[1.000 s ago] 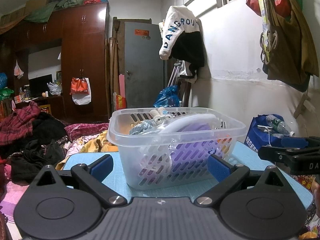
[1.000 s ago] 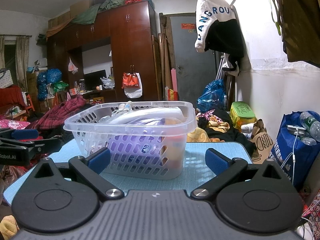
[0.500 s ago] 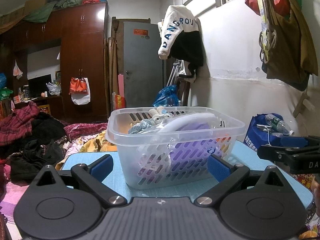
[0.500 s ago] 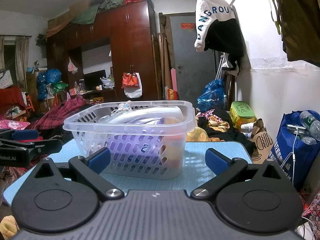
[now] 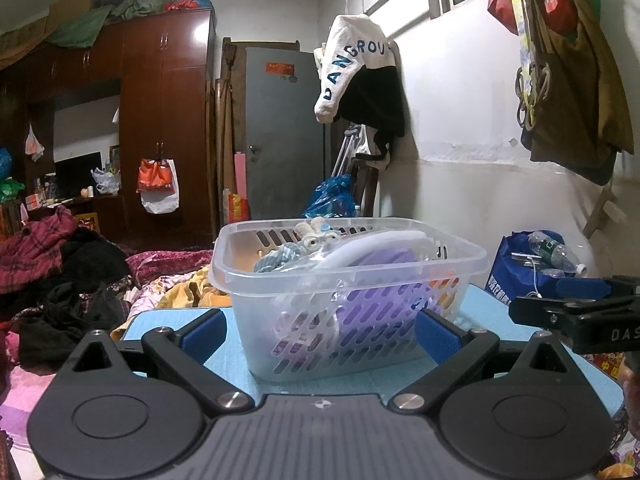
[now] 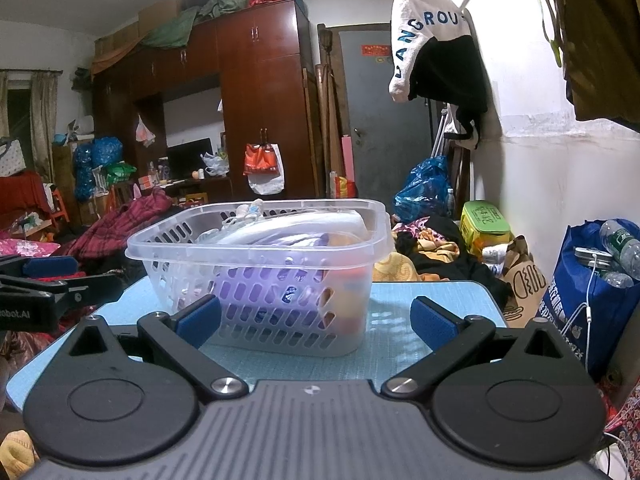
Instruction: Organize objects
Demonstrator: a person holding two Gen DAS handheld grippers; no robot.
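A clear plastic basket (image 5: 460,258) with slotted walls stands on the light blue table (image 5: 160,320). It holds a purple item (image 5: 380,258), a white curved piece (image 5: 360,246), small white bottles (image 5: 316,232) and other things. My left gripper (image 5: 320,330) is open and empty, its blue pads level with the basket's near wall. In the right wrist view the basket (image 6: 256,240) stands ahead and a little left. My right gripper (image 6: 316,320) is open and empty in front of it. Each gripper shows at the edge of the other's view.
Piles of clothes (image 5: 60,272) lie left of the table. A blue bag with bottles (image 6: 600,272) stands at the right by the white wall. A yellow-green box (image 6: 484,224) and paper bag (image 6: 524,280) sit beyond the table. A wardrobe (image 5: 160,120) and grey door (image 5: 284,132) are at the back.
Both views have shifted only very slightly; the basket and both open grippers stay as they were.
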